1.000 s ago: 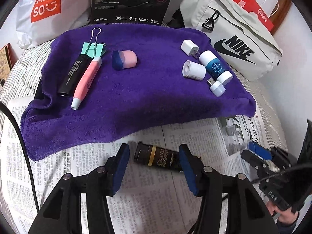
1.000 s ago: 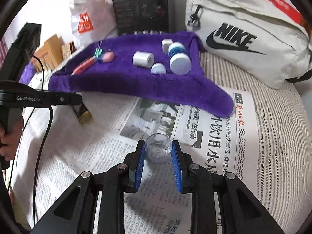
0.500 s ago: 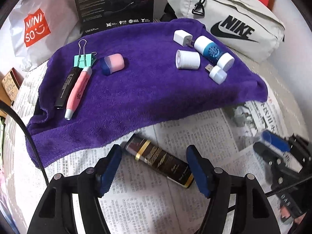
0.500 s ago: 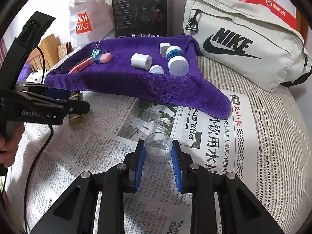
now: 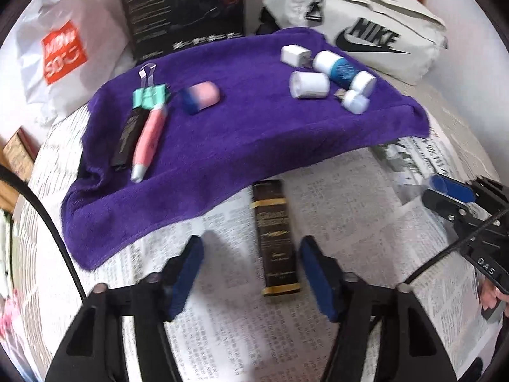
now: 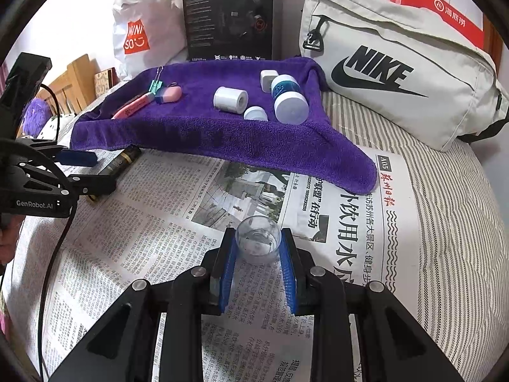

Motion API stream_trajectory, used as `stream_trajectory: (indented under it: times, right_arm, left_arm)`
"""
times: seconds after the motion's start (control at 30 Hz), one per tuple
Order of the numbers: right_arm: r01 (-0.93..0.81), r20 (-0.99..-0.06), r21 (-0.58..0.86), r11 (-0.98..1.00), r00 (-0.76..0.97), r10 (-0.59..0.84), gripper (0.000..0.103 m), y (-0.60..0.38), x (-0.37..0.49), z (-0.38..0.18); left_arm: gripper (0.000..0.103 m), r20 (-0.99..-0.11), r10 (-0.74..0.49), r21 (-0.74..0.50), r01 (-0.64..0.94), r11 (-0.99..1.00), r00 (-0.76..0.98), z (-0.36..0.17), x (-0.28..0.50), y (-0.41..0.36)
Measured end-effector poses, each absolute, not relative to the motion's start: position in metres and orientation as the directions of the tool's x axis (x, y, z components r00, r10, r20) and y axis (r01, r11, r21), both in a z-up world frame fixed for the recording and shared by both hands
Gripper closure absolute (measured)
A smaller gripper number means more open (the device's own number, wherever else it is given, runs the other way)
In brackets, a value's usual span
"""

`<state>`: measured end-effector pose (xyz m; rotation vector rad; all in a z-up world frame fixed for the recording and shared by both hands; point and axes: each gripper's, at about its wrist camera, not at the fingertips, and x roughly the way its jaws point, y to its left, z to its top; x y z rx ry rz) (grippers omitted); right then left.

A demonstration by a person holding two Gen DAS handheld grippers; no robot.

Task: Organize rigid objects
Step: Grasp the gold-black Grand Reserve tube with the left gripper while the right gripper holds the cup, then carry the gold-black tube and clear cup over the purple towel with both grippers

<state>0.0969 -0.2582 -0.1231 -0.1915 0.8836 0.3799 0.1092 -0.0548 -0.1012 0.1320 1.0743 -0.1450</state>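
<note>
A dark brown box with gold bands [image 5: 276,238] lies lengthwise on the newspaper between the jaws of my left gripper [image 5: 252,248]. Its jaws are closing, but the pads stand apart from the box, which is nearer the right finger. My right gripper [image 6: 258,242] is shut on a small clear plastic cup [image 6: 257,232] just above the newspaper. On the purple towel [image 5: 254,133] lie a teal binder clip [image 5: 149,95], a black tube [image 5: 127,137], a pink pen [image 5: 148,140], a pink-and-blue eraser [image 5: 199,97], a white roll [image 5: 309,84] and a blue-and-white jar [image 5: 342,70].
Newspaper [image 6: 152,242] covers striped bedding [image 6: 451,210]. Behind the towel stand a white Nike bag [image 6: 397,73], a black product box [image 6: 229,16] and a white Miniso bag [image 6: 140,28]. The left gripper's cable [image 6: 54,254] hangs at the left.
The left gripper has rolled and shifted, so the brown box now runs lengthwise between its jaws instead of across them. The jaws widened, then narrowed. The right gripper kept still with the cup.
</note>
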Motion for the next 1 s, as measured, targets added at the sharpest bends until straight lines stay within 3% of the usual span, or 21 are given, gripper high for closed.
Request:
stream_trajectory:
  times: [0.13, 0.2, 0.63, 1.0]
  right_arm:
    - [-0.4, -0.782, -0.007, 0.916, 0.573, 0.244, 0.076, -0.258, 0.097, -0.123]
    - [-0.4, -0.782, -0.006, 0.917, 0.573, 0.245, 0.076, -0.258, 0.097, -0.123]
    - [-0.4, -0.782, 0.0, 0.916, 0.571, 0.249, 0.075, -0.258, 0.097, -0.123]
    - [-0.4, -0.782, 0.0, 0.916, 0.571, 0.249, 0.075, -0.259, 0.097, -0.124]
  left_arm:
    - [0.065, -0.876, -0.086, 0.04, 0.25, 0.967, 0.474, -0.1, 0.109, -0.065]
    - [0.079, -0.875, -0.109, 0.022, 0.264, 0.964, 0.471, -0.099, 0.109, -0.066]
    - [0.074, -0.877, -0.08, 0.052, 0.26, 0.964, 0.473, -0.101, 0.104, -0.066]
    - [0.08, -0.879, -0.109, 0.031, 0.283, 0.959, 0.465, -0.102, 0.103, -0.066]
